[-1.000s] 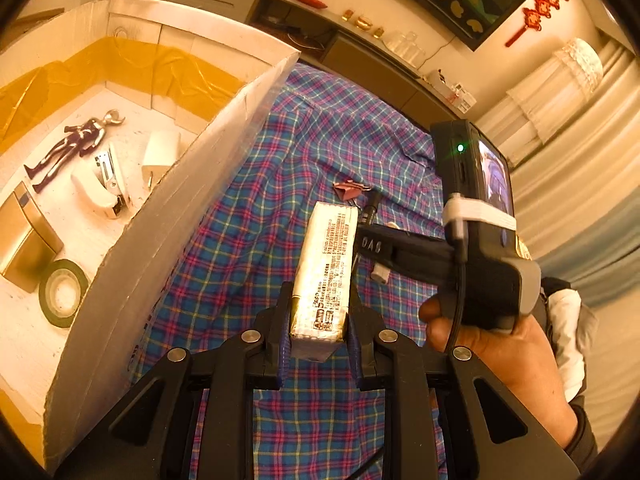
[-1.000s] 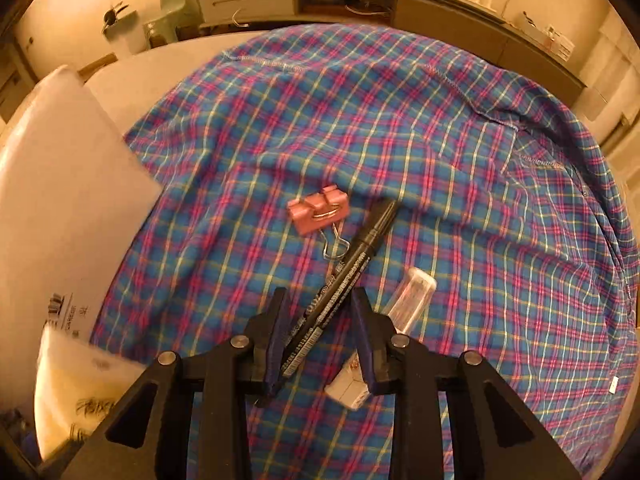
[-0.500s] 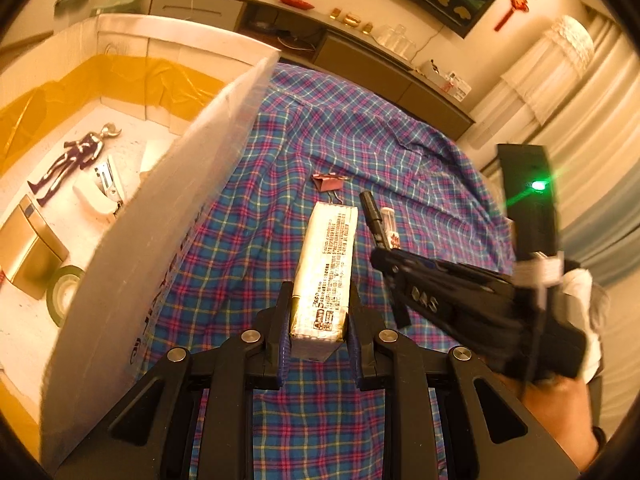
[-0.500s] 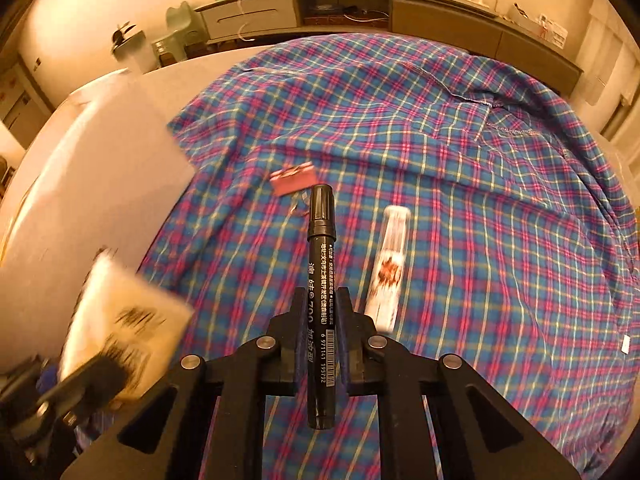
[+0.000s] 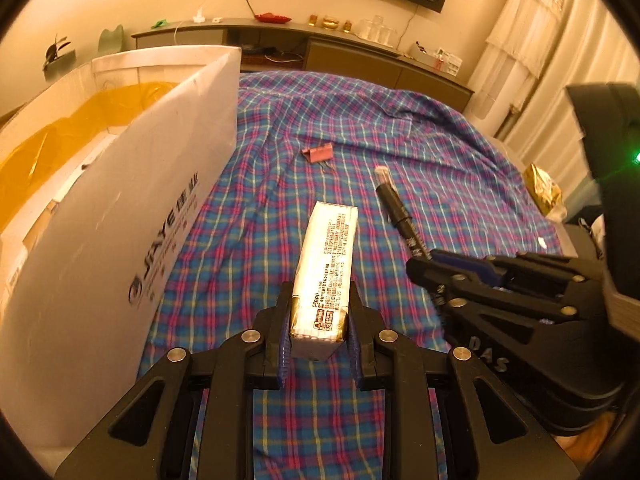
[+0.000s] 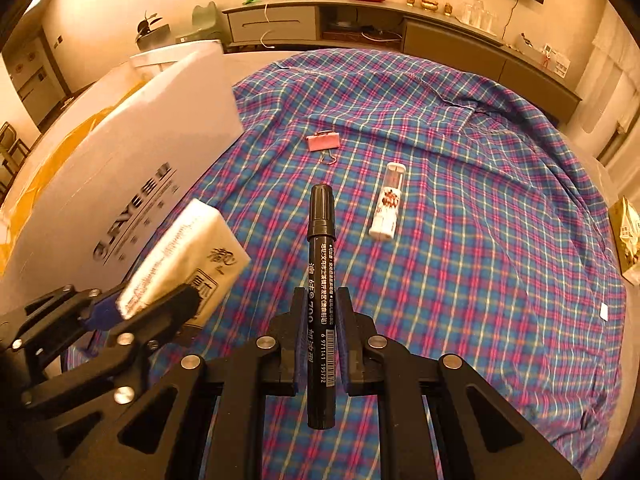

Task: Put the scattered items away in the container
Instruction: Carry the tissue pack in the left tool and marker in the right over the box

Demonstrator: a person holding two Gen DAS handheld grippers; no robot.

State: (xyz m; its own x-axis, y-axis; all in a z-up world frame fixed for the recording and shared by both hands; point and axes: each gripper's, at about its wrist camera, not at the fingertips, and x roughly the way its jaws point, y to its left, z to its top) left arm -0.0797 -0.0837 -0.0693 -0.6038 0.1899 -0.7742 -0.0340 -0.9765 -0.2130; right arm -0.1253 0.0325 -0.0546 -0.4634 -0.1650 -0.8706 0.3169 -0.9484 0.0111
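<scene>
My left gripper (image 5: 319, 320) is shut on a white tissue pack (image 5: 326, 268) and holds it above the plaid cloth, right of the white cardboard box (image 5: 132, 216). The pack also shows in the right wrist view (image 6: 184, 260). My right gripper (image 6: 320, 320) is shut on a black marker (image 6: 321, 280), lifted off the cloth; the marker also shows in the left wrist view (image 5: 402, 222). A pink binder clip (image 6: 324, 142) and a small white tube (image 6: 387, 204) lie on the cloth ahead. The box's inside is mostly hidden by its near wall.
The blue and pink plaid cloth (image 6: 480, 240) covers the whole surface. A gold crumpled wrapper (image 6: 628, 232) lies at the right edge. A long low cabinet (image 6: 400, 28) runs along the far wall.
My right gripper closed on the black marker and lifted it off the cloth. Both grippers rose and pulled back; the box's inside dropped out of the left view.
</scene>
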